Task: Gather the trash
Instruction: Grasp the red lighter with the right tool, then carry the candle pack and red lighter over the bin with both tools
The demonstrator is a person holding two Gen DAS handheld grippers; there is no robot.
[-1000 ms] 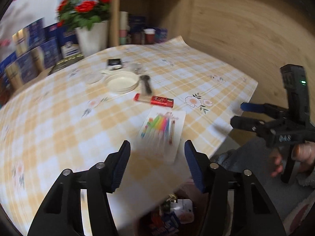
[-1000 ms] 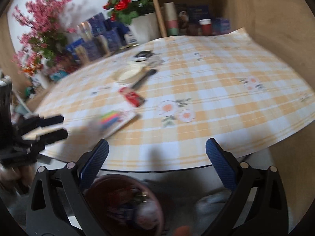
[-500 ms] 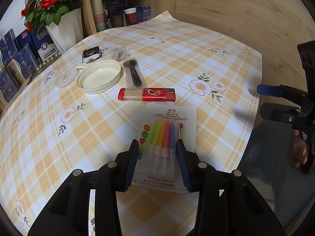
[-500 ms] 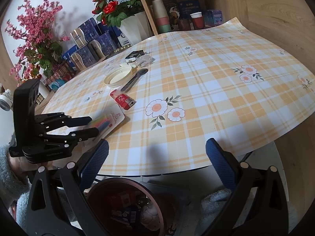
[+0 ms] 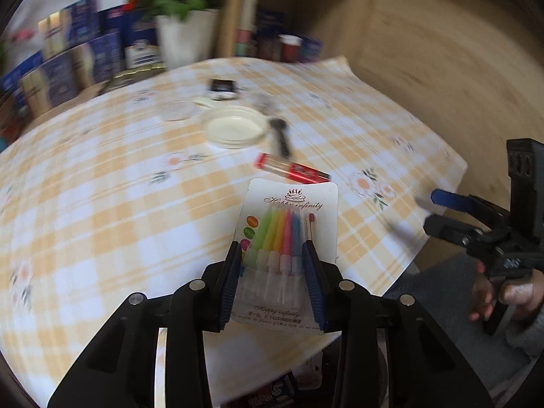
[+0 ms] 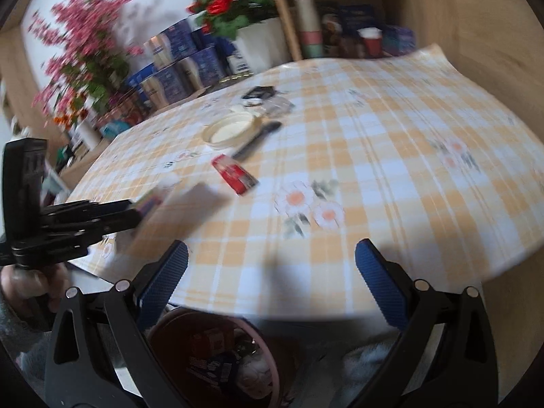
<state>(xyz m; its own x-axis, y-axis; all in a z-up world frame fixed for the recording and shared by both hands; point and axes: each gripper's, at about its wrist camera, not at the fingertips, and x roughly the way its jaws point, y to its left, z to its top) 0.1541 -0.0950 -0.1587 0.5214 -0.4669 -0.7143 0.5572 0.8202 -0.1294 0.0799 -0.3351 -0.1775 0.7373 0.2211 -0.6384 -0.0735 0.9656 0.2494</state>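
Observation:
My left gripper [image 5: 272, 282] is shut on a white card pack of coloured birthday candles [image 5: 289, 231] and holds it lifted off the checked tablecloth [image 5: 102, 204] near the table's front edge. In the right wrist view the left gripper [image 6: 136, 214] shows at left with the blurred candle pack [image 6: 183, 210]. My right gripper [image 6: 272, 282] is open and empty, over the table's edge above a dark red trash bin [image 6: 217, 357] holding wrappers. It also shows at right in the left wrist view [image 5: 431, 214].
On the table lie a red wrapper [image 5: 292, 171], a black spoon [image 5: 282, 136], a white round lid [image 5: 234, 129], a clear lid [image 5: 176, 110] and a small black packet [image 5: 222, 85]. A flower vase [image 5: 183, 39], boxes and a shelf stand behind. A wooden wall is at right.
My left gripper has closed on the candle pack and lifted it off the table, drawing back toward the edge. The right gripper stays open over the bin.

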